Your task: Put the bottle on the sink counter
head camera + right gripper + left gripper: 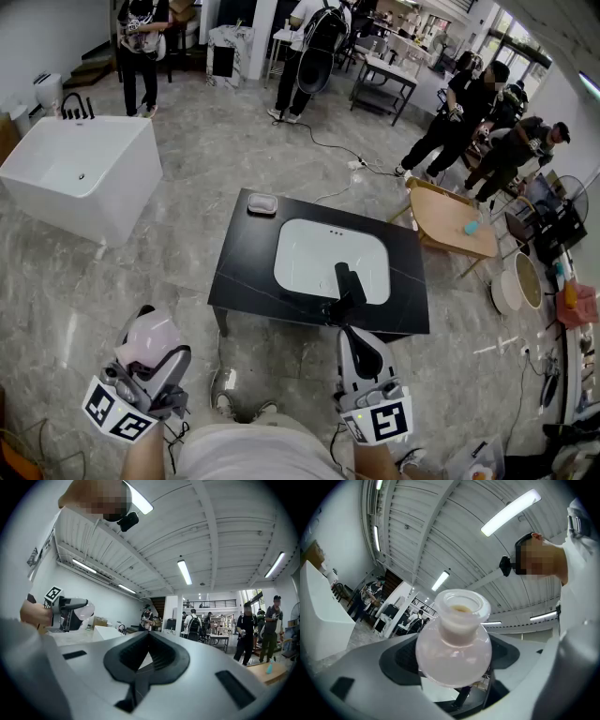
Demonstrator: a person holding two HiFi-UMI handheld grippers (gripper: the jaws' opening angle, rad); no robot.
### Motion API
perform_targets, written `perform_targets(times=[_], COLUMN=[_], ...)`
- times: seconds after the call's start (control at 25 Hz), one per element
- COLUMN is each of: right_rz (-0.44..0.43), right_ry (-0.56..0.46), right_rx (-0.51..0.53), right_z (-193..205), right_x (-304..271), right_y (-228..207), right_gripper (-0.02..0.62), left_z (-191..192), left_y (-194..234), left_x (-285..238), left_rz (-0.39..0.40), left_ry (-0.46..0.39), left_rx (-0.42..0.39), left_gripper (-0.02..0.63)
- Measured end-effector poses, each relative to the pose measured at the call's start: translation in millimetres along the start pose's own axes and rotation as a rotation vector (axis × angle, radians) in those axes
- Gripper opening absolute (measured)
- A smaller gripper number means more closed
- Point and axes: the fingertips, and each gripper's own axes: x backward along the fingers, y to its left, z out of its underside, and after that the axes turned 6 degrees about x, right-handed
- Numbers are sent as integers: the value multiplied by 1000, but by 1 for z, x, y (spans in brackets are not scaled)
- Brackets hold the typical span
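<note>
A pale pink, round-bodied bottle [150, 339] with a wide open neck sits between the jaws of my left gripper [152, 352], low at the left of the head view. In the left gripper view the bottle [454, 648] fills the gap and the left gripper [454, 670] is shut on its body. The black sink counter [246, 272] with its white basin [323, 253] stands ahead on the floor, well apart from the bottle. My right gripper [349, 330] points level at the counter's near edge with its jaws together and nothing in them. The right gripper [149, 639] shows its dark pads meeting.
A black faucet [342, 281] rises at the basin's near edge. A small pinkish dish [262, 203] lies on the counter's far left corner. A white bathtub [80, 173] stands left, a wooden table [455, 223] right. Several people [473, 112] stand behind; a cable [328, 150] crosses the floor.
</note>
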Motion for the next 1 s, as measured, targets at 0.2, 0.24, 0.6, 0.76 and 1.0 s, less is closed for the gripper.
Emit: perform_targets(times=[0.2, 0.24, 0.6, 0.76, 1.0], right_rz=[-12, -13, -26, -13, 17], right_ry=[-4, -4, -28, -32, 8], right_rx=[-4, -4, 14, 17, 27], right_z=[-4, -4, 2, 6, 19], right_x=[8, 10, 41, 43, 22], right_y=[-6, -8, -23, -31, -53], right_gripper=[9, 9, 9, 9, 9], left_z=[-1, 0, 16, 21, 35], left_y=[-12, -14, -36, -35, -19], left_x=[-2, -2, -2, -14, -50], left_rz=[-12, -13, -29, -21, 17], left_ry=[-9, -12, -18, -10, 10], left_rx=[9, 11, 36, 35, 59], left_gripper=[405, 405, 405, 405, 405])
